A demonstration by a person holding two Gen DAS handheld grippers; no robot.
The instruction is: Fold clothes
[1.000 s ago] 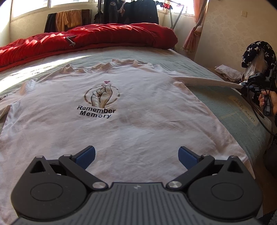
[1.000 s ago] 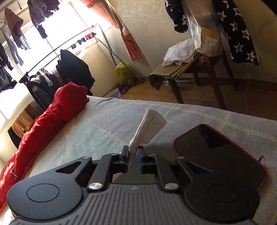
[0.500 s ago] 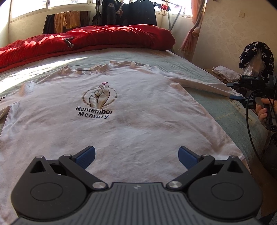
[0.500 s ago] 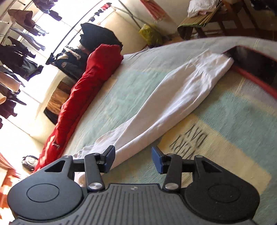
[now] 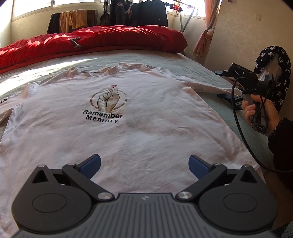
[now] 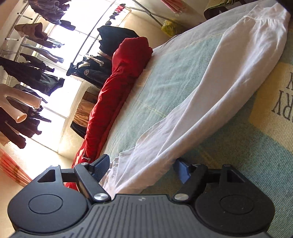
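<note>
Two grippers are in my views, and neither has hold of any cloth. Nearest me, my left gripper hangs over the lower part of the white T-shirt, its blue pads spread wide with only flat fabric showing between them. The shirt lies face up across the bed, hem toward me and collar away, with the print "Remember Memory" under a drawn hand in a ring on the chest. At the right edge of that view a hand in a dark sleeve grips the handle of my right gripper, which sits low by the end of the shirt's long right sleeve.

From the right wrist camera, my right gripper is tilted over and its jaws are opening. The white sleeve runs between the pads and away toward the upper right, lying loose on the green bedcover; I see no pad pressing on it. A pale patch with dark lettering lies just beside the sleeve.

Farther off, a red quilt is bunched along the far edge of the bed. Behind it, dark clothes hang on a rack in front of bright windows.
</note>
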